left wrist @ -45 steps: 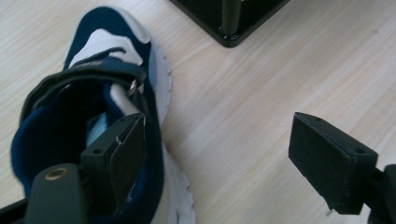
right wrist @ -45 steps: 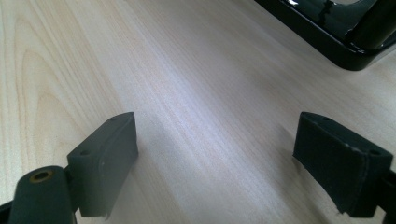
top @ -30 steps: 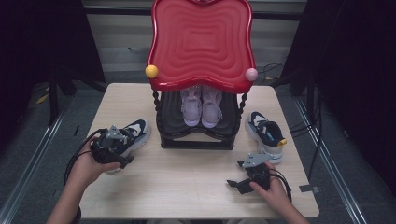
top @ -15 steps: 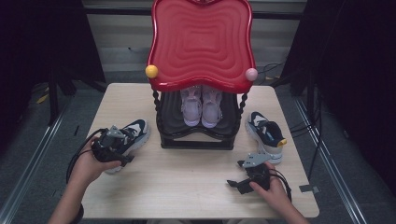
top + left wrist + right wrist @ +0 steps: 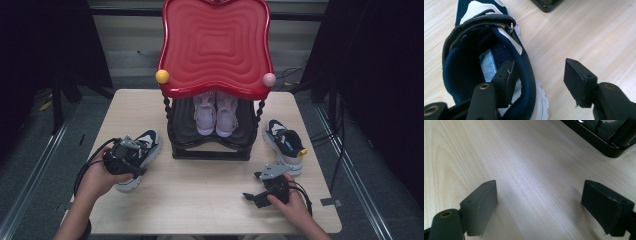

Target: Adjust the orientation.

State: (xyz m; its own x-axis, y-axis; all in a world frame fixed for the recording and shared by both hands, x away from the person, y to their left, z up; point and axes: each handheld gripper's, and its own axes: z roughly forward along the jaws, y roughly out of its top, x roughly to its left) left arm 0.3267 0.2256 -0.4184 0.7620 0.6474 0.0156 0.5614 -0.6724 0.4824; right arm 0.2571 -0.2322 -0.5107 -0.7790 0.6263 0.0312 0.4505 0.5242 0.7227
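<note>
Two sets of tongs are at work on a pale wooden desk [image 5: 200, 195], one in each of a person's hands. At the left side of the desk, the left tongs [image 5: 536, 82] straddle the ankle collar of a navy and white sneaker [image 5: 474, 62], which lies flat just left of the rack. One jaw reaches down inside the shoe's opening, against the padded lining, and the other stands outside over bare wood, apart from the shoe. These jaws have just been closing, with the collar wall between them, but the outer pad does not yet press on it. At the right front of the desk, the right tongs [image 5: 546, 207] stand wide open over bare wood, holding nothing. A black shoe rack [image 5: 212, 145] with a red wavy top stands mid-desk, with a lilac pair of shoes [image 5: 216, 114] inside. A second navy sneaker [image 5: 284, 142] lies right of the rack.
</note>
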